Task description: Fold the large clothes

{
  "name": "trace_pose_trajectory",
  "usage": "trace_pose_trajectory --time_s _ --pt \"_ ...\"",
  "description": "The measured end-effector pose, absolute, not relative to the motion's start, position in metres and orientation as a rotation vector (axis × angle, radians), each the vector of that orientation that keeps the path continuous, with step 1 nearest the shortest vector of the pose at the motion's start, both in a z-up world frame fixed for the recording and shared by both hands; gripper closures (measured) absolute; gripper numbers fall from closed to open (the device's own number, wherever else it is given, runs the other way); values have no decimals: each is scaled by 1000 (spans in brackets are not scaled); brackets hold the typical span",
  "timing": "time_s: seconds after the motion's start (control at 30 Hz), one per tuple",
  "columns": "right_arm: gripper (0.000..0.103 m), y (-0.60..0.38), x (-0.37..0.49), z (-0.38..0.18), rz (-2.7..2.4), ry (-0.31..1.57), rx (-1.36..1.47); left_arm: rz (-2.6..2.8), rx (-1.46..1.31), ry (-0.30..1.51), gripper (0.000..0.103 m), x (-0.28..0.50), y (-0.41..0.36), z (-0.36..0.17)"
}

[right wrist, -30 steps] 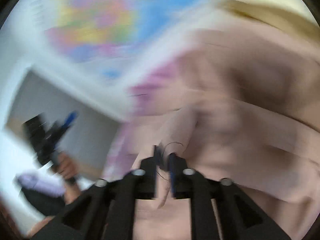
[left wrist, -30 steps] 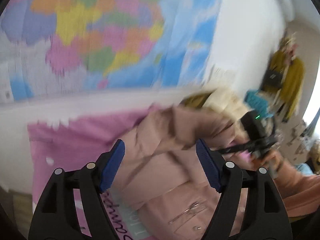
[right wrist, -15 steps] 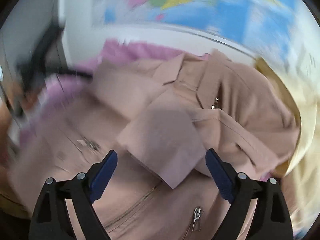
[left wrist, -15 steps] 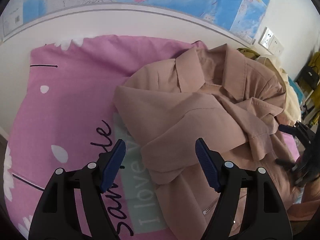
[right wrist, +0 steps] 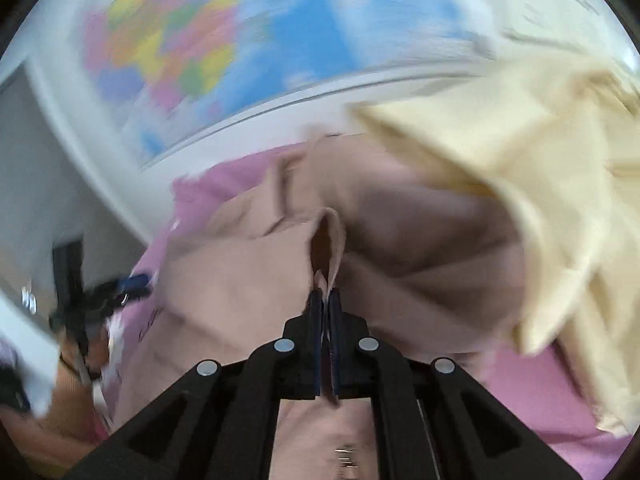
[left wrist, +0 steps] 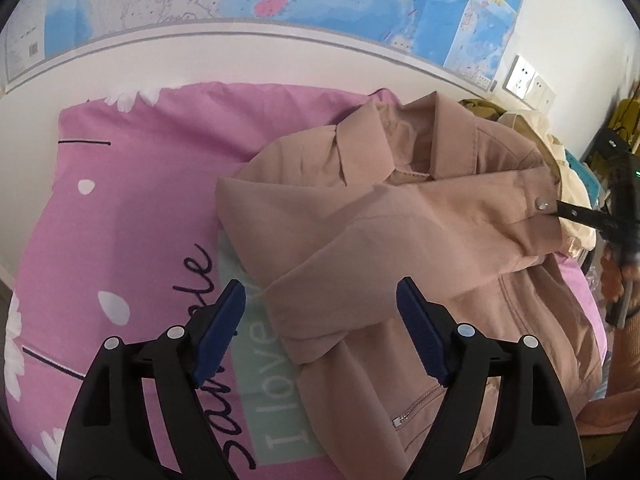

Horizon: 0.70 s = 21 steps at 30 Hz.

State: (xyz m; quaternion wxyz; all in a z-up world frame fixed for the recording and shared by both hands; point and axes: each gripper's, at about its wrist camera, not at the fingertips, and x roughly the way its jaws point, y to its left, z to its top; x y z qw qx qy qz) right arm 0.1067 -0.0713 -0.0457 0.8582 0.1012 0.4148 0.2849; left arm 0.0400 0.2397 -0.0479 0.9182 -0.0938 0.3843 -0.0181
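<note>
A dusty-pink zip jacket (left wrist: 400, 216) lies collar-up on a pink printed bedsheet (left wrist: 132, 200), one sleeve stretched across its chest to the right. My left gripper (left wrist: 320, 316) is open and empty, hovering above the jacket's lower left part. My right gripper (right wrist: 325, 300) is shut on the sleeve cuff (right wrist: 326, 236); in the left wrist view its fingers (left wrist: 576, 213) hold the cuff (left wrist: 538, 216) at the jacket's right side. The right wrist view is blurred by motion.
A cream garment (right wrist: 520, 184) is piled at the jacket's right, also seen in the left wrist view (left wrist: 568, 176). A world map (left wrist: 320, 4) hangs on the white wall behind the bed. Wall sockets (left wrist: 524, 78) sit at the right.
My right gripper was open half a second ago; it has closed on the sleeve cuff and pulled the sleeve out to the right. My left gripper has stayed open, hovering over the jacket.
</note>
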Motion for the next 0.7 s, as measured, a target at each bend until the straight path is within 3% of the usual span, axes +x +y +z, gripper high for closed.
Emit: trace_pose_trajectory --time_s 0.27,0.3,0.33,0.37,0.4,0.5,0.57,0.6,0.63,0.7 --pt "97 -86 129 -85 405 951 190 -36 -163 829 22 57 222 -69" --pt "89 -85 123 -80 408 930 178 -39 -169 824 21 55 223 -70" --pt "61 -83 114 -74 416 905 167 -42 -173 817 19 54 223 -70" --pt "44 -81 105 -70 423 881 154 -45 -180 807 19 51 224 -70" --pt "33 -74 101 -67 433 860 133 -46 -186 805 19 50 225 -70" --pt "40 -51 105 -71 460 896 63 -46 -190 806 19 49 225 -72" --pt "58 -42 112 -81 457 944 55 -45 -176 812 18 50 221 -74" --pt "89 -36 118 -91 450 970 32 -43 -167 814 17 51 219 -75" --pt "100 -33 120 -96 437 973 14 -36 -162 815 15 51 217 -75" --pt "100 -38 120 -91 406 927 24 -31 -156 813 15 45 217 -73"
